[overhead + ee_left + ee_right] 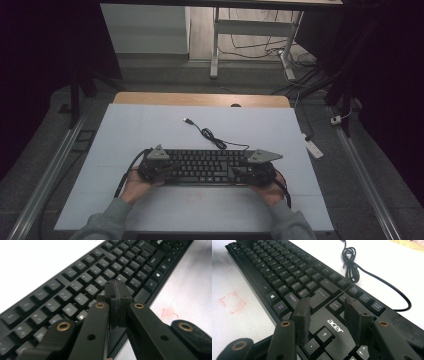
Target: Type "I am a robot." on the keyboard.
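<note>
The left tongs [117,293] are closed, their two black pads pressed flat together with nothing between them, and the tip hovers just over the letter keys in the middle rows of the keyboard [75,287]; whether it actually touches a key I cannot tell. In the high view the left tongs [167,170] sit at the keyboard's left end, carried by the person's left hand [134,184], a grey sleeve [107,220] behind it.

The right tongs [328,315] stand open, the two pads apart above the blank patch of casing with the acer logo [335,325], between the enter key and the arrow keys; they grip nothing. In the high view the right tongs [239,172] lie over the keyboard's right end, held by the right hand [270,190].

The keyboard [205,165] is black and lies flat on the near half of the white worktop [150,130], its long side across the person's front, between the two hands. Its cable [372,277] leaves the far edge at the right, bunches into a small loose coil [214,139] just behind the keyboard and ends in a plug [188,121] lying free farther back on the worktop. Faint red marks [232,302] show on the white surface near the keyboard's front edge.
</note>
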Demonstrator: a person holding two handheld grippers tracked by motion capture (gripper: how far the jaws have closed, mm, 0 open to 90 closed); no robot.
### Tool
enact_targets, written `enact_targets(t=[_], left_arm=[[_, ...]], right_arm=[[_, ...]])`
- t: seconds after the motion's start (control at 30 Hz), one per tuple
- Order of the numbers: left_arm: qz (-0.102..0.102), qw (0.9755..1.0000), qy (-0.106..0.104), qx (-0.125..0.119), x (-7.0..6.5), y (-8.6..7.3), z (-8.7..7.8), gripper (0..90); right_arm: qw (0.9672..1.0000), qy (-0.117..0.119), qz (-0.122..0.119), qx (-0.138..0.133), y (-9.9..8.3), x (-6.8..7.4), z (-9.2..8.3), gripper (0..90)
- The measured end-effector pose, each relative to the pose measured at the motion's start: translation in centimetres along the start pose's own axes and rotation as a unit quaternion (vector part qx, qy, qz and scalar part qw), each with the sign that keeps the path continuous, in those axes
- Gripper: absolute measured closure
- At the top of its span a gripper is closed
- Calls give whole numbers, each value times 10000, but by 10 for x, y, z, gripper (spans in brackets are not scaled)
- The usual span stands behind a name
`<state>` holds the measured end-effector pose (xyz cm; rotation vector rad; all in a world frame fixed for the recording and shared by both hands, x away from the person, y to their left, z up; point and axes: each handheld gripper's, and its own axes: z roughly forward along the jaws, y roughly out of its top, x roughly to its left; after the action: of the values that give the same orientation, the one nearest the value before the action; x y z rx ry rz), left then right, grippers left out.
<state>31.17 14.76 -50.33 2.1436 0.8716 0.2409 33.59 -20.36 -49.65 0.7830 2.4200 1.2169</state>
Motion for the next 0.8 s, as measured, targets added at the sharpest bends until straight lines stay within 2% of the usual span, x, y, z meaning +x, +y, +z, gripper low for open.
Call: enact_targets(t=[0.2, 0.43, 0.8], left_arm=[[72, 9999, -36, 123, -5, 0, 8, 888], [136, 9994, 71, 318, -5, -4, 16, 887], [96, 9992, 135, 371, -4, -5, 19, 886]], right_arm=[[10000, -11, -3, 11, 0, 0, 0, 563], [10000, -23, 2, 17, 0, 0, 0, 562], [10000, -27, -5, 44, -1, 0, 1, 561]])
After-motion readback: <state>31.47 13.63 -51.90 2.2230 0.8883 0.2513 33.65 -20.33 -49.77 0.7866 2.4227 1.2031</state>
